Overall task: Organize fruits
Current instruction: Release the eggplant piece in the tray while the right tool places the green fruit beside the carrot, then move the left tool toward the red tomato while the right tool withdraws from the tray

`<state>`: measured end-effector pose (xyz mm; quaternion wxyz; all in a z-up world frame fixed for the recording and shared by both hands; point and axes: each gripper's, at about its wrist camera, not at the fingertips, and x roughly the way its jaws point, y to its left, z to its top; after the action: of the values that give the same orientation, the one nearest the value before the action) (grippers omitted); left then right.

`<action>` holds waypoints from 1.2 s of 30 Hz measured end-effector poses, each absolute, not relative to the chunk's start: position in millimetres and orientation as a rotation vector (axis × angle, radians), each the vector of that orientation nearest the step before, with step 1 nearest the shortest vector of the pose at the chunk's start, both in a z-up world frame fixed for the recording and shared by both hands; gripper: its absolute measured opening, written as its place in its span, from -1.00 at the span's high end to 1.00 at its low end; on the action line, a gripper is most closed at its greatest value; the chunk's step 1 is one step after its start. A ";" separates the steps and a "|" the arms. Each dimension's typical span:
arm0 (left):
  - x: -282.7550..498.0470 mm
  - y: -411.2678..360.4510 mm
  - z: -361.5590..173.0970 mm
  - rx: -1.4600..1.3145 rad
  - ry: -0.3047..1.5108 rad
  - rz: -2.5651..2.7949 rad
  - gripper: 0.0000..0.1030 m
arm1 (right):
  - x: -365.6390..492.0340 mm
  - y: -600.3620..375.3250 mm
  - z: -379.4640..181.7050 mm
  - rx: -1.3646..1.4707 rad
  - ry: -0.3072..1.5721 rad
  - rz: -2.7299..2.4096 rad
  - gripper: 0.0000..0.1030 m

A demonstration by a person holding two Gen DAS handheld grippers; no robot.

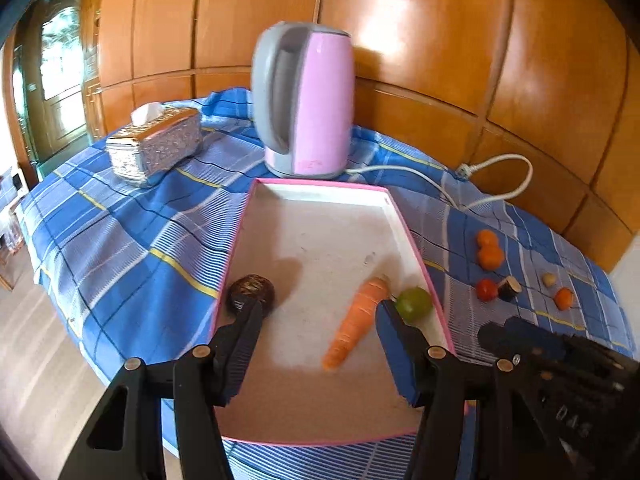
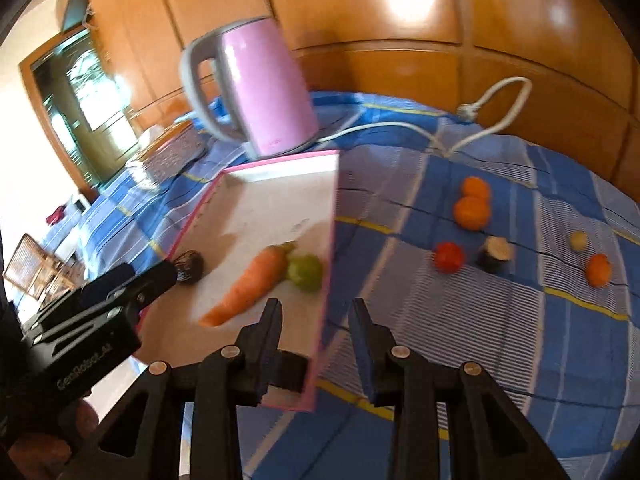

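Observation:
A white tray with a pink rim (image 1: 280,190) (image 2: 280,168) lies on the blue checked tablecloth. In it lie a carrot (image 1: 356,322) (image 2: 252,284), a green fruit (image 1: 416,304) (image 2: 306,272) and a dark brown round fruit (image 1: 252,292) (image 2: 190,266). My left gripper (image 1: 318,308) is open and empty over the tray's near half. My right gripper (image 2: 316,308) is open and empty, straddling the tray's right rim. On the cloth to the right lie two oranges (image 1: 489,250) (image 2: 472,204), a red fruit (image 1: 486,289) (image 2: 449,257), a dark cut piece (image 1: 510,288) (image 2: 496,254), a small pale fruit (image 2: 579,240) and another orange (image 2: 599,270).
A pink kettle (image 1: 308,100) (image 2: 264,92) stands behind the tray, its white cord (image 1: 500,176) looping right. A silver tissue box (image 1: 154,146) sits at the back left. Wooden panels close the back. The table edge drops off at the left.

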<state>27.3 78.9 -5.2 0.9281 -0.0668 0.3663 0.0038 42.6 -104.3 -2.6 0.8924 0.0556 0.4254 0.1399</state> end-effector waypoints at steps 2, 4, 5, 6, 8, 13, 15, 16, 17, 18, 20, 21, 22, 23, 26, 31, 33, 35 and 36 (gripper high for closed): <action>27.4 70.8 -6.3 -0.122 0.757 -0.009 -0.16 | 41.6 -114.4 -3.1 0.133 0.878 0.259 0.32; 28.4 62.5 -6.9 -0.104 0.765 -0.028 -0.16 | 40.2 -124.0 -4.5 0.146 0.874 0.225 0.32; 29.1 56.8 -7.1 -0.093 0.770 -0.040 -0.16 | 39.7 -129.7 -5.8 0.151 0.873 0.205 0.32; 29.8 53.7 -7.1 -0.088 0.772 -0.046 -0.16 | 39.4 -135.0 -7.0 0.159 0.874 0.192 0.32; 30.7 44.7 -6.6 -0.074 0.775 -0.061 -0.16 | 37.5 -144.7 -9.3 0.176 0.876 0.167 0.32; 35.8 27.4 -6.9 -0.065 0.788 -0.102 -0.16 | 34.8 -173.1 -18.5 0.226 0.887 0.095 0.32; 38.1 20.3 -7.1 -0.062 0.792 -0.116 -0.15 | 33.9 -183.3 -21.8 0.243 0.891 0.071 0.32; 39.2 16.8 -6.9 -0.060 0.793 -0.129 -0.15 | 33.6 -188.3 -23.1 0.250 0.892 0.060 0.32; 40.4 12.2 -6.4 -0.049 0.791 -0.137 -0.15 | 33.3 -193.7 -24.4 0.258 0.892 0.047 0.32; 41.2 8.2 -5.7 -0.036 0.784 -0.135 -0.16 | 33.0 -198.2 -24.9 0.266 0.893 0.038 0.32; 43.4 0.5 -4.7 -0.017 0.775 -0.142 -0.16 | 32.4 -206.9 -25.5 0.280 0.895 0.018 0.32; 45.5 -4.0 -4.8 -0.012 0.778 -0.152 -0.16 | 32.1 -210.9 -25.5 0.286 0.895 0.010 0.32; 47.0 -7.5 -5.0 -0.010 0.780 -0.160 -0.16 | 32.0 -215.5 -26.0 0.293 0.896 0.000 0.32; 48.2 -10.1 -4.9 -0.009 0.780 -0.169 -0.16 | 32.8 -216.8 -27.1 0.295 0.897 -0.005 0.32; 52.5 -20.7 -5.6 0.006 0.781 -0.199 -0.16 | 32.7 -223.5 -29.2 0.303 0.901 -0.016 0.32; 61.9 -35.4 -8.3 0.031 0.790 -0.236 -0.16 | 34.8 -225.6 -34.9 0.302 0.916 -0.017 0.32; 67.1 -39.6 -9.6 0.030 0.798 -0.249 -0.15 | 36.1 -226.7 -37.6 0.300 0.922 -0.018 0.32; 73.7 -44.0 -9.8 0.028 0.802 -0.259 -0.12 | 37.8 -229.9 -39.5 0.302 0.925 -0.022 0.32; 76.7 -46.1 -9.9 0.028 0.804 -0.264 -0.06 | 38.7 -231.2 -40.2 0.303 0.927 -0.024 0.32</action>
<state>76.7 -46.1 -9.9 0.9117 0.0134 0.3902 -0.1281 38.7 -231.2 -40.2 0.8834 0.1455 0.4453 -0.0117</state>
